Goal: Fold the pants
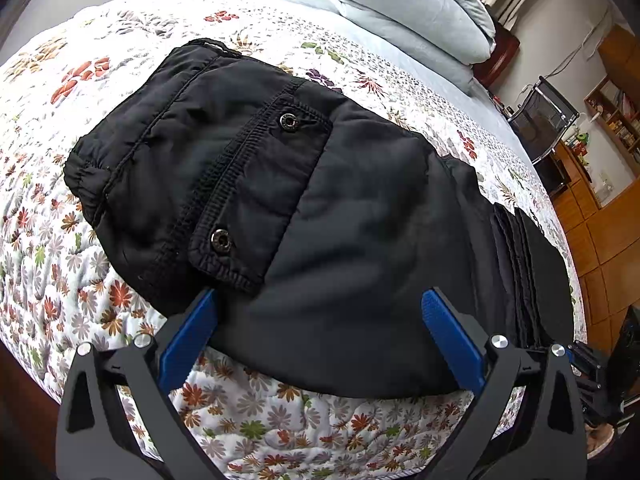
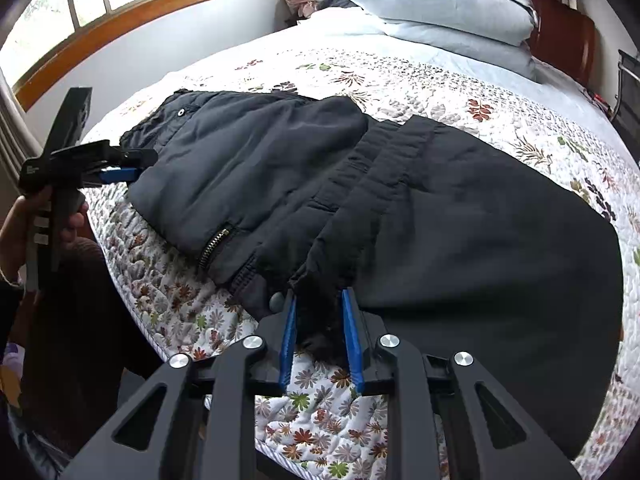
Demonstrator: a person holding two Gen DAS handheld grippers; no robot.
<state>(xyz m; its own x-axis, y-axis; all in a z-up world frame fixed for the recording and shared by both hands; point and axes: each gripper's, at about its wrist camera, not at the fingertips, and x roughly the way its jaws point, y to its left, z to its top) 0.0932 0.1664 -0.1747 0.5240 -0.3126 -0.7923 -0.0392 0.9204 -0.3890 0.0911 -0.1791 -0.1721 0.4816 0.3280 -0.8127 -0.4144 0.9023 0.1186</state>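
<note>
On the floral quilt (image 2: 320, 412), black pants (image 2: 460, 220) near pillows (image 2: 436, 0).

Both wrist views look steeply down, close over the pants (image 1: 320, 200) on the bed (image 2: 400, 80).

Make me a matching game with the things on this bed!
Things:
1. pants
2. quilt
3. pillows
4. zipper

Colours:
A. pale blue
B. gold
C. black
D. white with flowers

Pairs: 1-C, 2-D, 3-A, 4-B
</note>
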